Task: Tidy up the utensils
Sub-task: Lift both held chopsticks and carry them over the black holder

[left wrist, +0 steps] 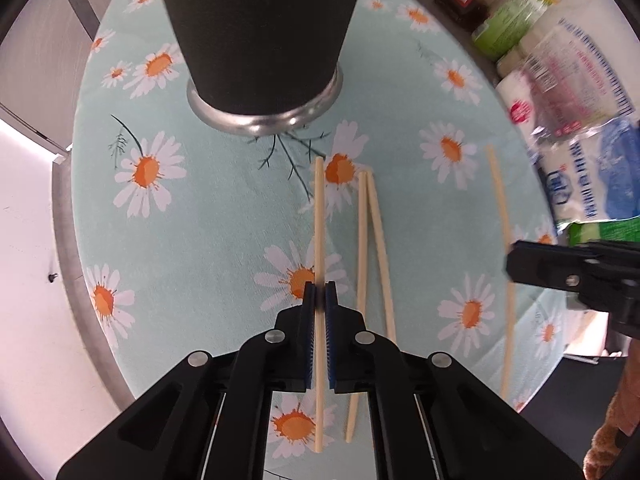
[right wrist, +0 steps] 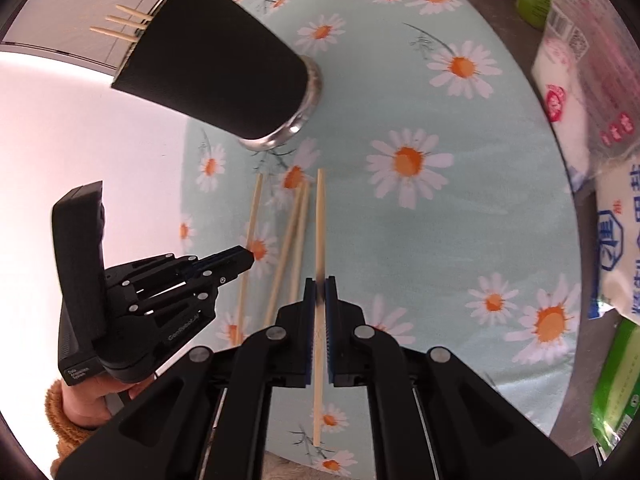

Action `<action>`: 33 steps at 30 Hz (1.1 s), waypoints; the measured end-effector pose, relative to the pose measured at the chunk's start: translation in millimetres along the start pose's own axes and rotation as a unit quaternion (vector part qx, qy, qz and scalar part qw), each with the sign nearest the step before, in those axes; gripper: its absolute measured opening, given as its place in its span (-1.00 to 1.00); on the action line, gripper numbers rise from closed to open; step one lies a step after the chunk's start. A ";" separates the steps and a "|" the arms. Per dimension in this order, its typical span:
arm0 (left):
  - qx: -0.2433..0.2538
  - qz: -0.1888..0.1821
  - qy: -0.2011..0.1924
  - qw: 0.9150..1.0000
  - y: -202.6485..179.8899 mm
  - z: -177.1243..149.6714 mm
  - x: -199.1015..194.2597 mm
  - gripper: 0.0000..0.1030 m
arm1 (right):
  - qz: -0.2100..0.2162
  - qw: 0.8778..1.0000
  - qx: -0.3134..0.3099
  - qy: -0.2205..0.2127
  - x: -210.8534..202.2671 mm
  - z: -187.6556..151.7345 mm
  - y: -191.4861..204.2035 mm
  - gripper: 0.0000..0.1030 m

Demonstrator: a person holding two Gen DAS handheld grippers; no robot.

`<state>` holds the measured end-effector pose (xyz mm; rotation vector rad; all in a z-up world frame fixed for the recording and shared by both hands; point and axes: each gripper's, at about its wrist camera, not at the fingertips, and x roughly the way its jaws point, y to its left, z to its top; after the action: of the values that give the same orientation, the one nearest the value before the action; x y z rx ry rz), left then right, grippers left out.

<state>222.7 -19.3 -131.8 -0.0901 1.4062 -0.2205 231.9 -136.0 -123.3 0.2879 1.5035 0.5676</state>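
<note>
Left gripper (left wrist: pixel 319 294) clamps chopstick (left wrist: pixel 319 216); black cup (right wrist: pixel 224 68) holds chopsticks (right wrist: pixel 128 20).

Four chopsticks lie lengthwise on the tablecloth (left wrist: pixel 208 208), nearer than the cup (left wrist: pixel 260 36). Leftmost chopstick (left wrist: pixel 319 216) sits alone; a touching pair (left wrist: pixel 370 240) lies right of it; the fourth (left wrist: pixel 502 208) farther right. Packages (left wrist: pixel 568 80) apparently line the right edge.
</note>
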 end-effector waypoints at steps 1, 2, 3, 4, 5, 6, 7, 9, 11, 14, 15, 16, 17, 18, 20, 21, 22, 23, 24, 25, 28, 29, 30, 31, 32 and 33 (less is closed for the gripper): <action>0.000 -0.003 -0.017 1.000 2.1 -4.7 -8.2 -0.93 | 0.010 1.000 -0.001 -0.001 0.6 -0.1 1.8 -0.89; -0.004 -0.005 -0.031 1.000 0.7 -8.4 -16.2 -0.93 | 0.024 1.000 -0.001 -0.002 1.6 -0.1 3.0 -0.89; -0.008 -0.025 -0.050 0.998 3.3 -12.9 -25.7 -0.93 | 0.040 0.999 0.002 -0.003 3.3 -0.3 4.4 -0.89; -0.011 -0.040 -0.061 0.997 4.9 -16.9 -33.4 -0.93 | 0.050 0.999 0.004 -0.005 5.1 -0.2 6.7 -0.89; -0.017 -0.055 -0.074 0.996 8.2 -21.7 -41.9 -0.93 | 0.062 0.998 0.002 -0.009 6.2 -0.6 10.1 -0.89; -0.019 -0.071 -0.089 0.993 11.4 -25.8 -50.0 -0.93 | 0.072 0.997 0.001 -0.014 6.2 -0.7 13.3 -0.89; -0.020 -0.083 -0.100 0.991 14.1 -28.3 -57.0 -0.93 | 0.080 0.997 0.000 -0.018 6.0 -0.8 15.9 -0.89; -0.027 -0.088 -0.121 0.988 22.7 -31.2 -71.5 -0.93 | 0.093 0.995 -0.011 -0.030 2.9 -0.8 24.7 -0.89; -0.032 -0.106 -0.149 0.983 32.2 -31.0 -89.9 -0.93 | 0.102 0.993 -0.022 -0.049 -4.1 0.1 34.7 -0.89; -0.036 -0.114 -0.190 0.975 41.9 -31.6 -118.7 -0.93 | 0.113 0.988 -0.048 -0.090 -22.6 2.0 50.1 -0.89; -0.035 -0.115 -0.203 0.972 42.3 -30.0 -125.2 -0.93 | 0.118 0.986 -0.055 -0.102 -28.7 2.4 54.7 -0.89; -0.034 -0.116 -0.217 0.969 43.5 -29.6 -133.6 -0.93 | 0.125 0.983 -0.065 -0.117 -35.6 3.6 60.4 -0.89; -0.033 -0.118 -0.234 0.964 44.2 -28.7 -143.3 -0.93 | 0.128 0.981 -0.073 -0.128 -40.6 4.0 63.9 -0.89; -0.031 -0.124 -0.258 0.958 46.1 -28.3 -156.1 -0.93 | 0.129 0.978 -0.084 -0.142 -47.4 5.9 70.0 -0.89; -0.026 -0.126 -0.290 0.949 46.7 -21.2 -170.7 -0.93 | 0.144 0.971 -0.103 -0.163 -59.2 11.2 80.6 -0.89; -0.021 -0.128 -0.308 0.943 48.6 -18.6 -179.5 -0.93 | 0.147 0.968 -0.112 -0.173 -64.9 13.6 84.8 -0.89; -0.016 -0.128 -0.321 0.938 48.4 -13.5 -184.6 -0.93 | 0.144 0.964 -0.123 -0.187 -71.5 16.0 89.0 -0.89; -0.014 -0.125 -0.332 0.935 49.5 -9.2 -190.8 -0.93 | 0.143 0.961 -0.129 -0.197 -76.2 18.6 91.6 -0.89; -0.014 -0.126 -0.338 0.932 51.4 -6.1 -196.0 -0.93 | 0.148 0.957 -0.138 -0.210 -83.2 22.9 95.8 -0.89; -0.013 -0.129 -0.346 0.929 51.6 -2.6 -199.2 -0.93 | 0.150 0.953 -0.145 -0.219 -90.8 24.4 97.2 -0.89; -0.006 -0.131 -0.376 0.917 53.4 11.6 -212.0 -0.93 | 0.141 0.940 -0.173 -0.259 -110.6 35.6 107.9 -0.89; -0.002 -0.132 -0.391 0.911 53.0 14.2 -217.2 -0.93 | 0.138 0.934 -0.182 -0.274 -118.3 39.6 112.1 -0.89; 0.000 -0.124 -0.405 0.906 53.2 17.6 -222.0 -0.93 | 0.131 0.929 -0.190 -0.288 -126.2 41.6 116.0 -0.89; 0.000 -0.114 -0.419 0.901 53.3 21.3 -226.7 -0.93 | 0.123 0.925 -0.199 -0.300 -129.2 44.1 118.5 -0.89; 0.000 -0.110 -0.430 0.896 53.4 24.6 -230.3 -0.93 | 0.116 0.917 -0.211 -0.317 -135.8 46.8 123.7 -0.89; -0.003 -0.104 -0.443 0.891 53.1 29.3 -233.4 -0.93 | 0.109 0.911 -0.218 -0.332 -140.8 48.4 128.1 -0.89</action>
<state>222.4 78.6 88.5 -0.3069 0.4795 -0.3032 261.2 -93.8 66.3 0.2633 0.6637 0.8638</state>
